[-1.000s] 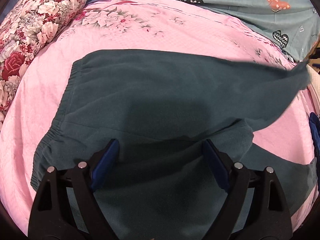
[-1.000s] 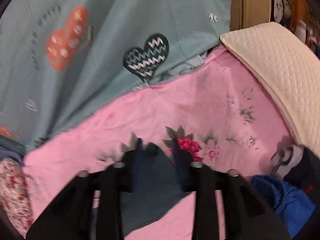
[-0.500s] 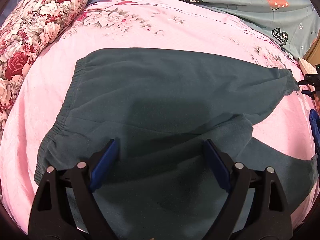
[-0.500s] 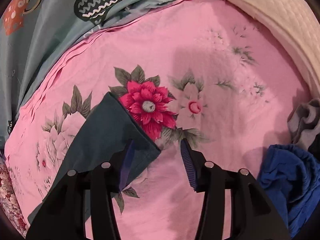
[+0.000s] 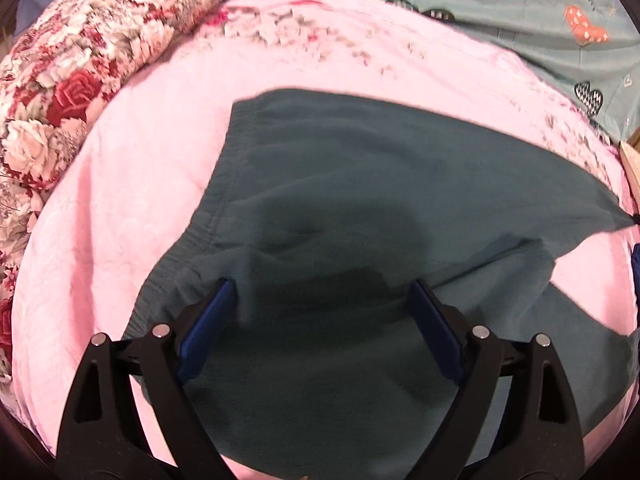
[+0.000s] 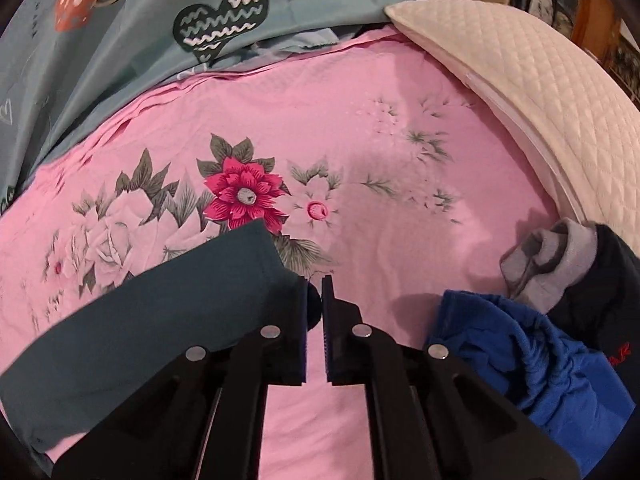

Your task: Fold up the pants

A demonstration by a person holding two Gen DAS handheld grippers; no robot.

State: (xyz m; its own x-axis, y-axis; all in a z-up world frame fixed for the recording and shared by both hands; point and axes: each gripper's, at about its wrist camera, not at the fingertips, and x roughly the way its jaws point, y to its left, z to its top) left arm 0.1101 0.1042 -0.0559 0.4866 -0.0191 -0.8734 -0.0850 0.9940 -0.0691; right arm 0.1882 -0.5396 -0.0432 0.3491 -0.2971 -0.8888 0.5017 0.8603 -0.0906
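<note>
Dark teal pants (image 5: 360,184) lie spread on the pink floral bedspread (image 5: 132,200), waistband at the left, legs running right. My left gripper (image 5: 324,292) hangs open and wide over the seat of the pants, its left fingertip (image 5: 224,292) touching the cloth near the waistband. In the right wrist view the end of one pant leg (image 6: 160,312) lies at the lower left. My right gripper (image 6: 315,292) has its jaws closing, nearly together, with a dark corner of the leg hem pinched between the pads. In the left wrist view that leg is drawn to a point at the far right.
A rose-patterned pillow (image 5: 80,60) lies at the upper left and a teal heart-print sheet (image 5: 520,12) along the back. Right of my right gripper lie a blue garment (image 6: 520,352), a grey and black one (image 6: 560,256), and a cream quilted pad (image 6: 520,68).
My right gripper dropped to the bed with the leg end, and its jaws narrowed onto the hem corner. My left gripper slid left toward the waistband. The upper leg now lies flat and stretched.
</note>
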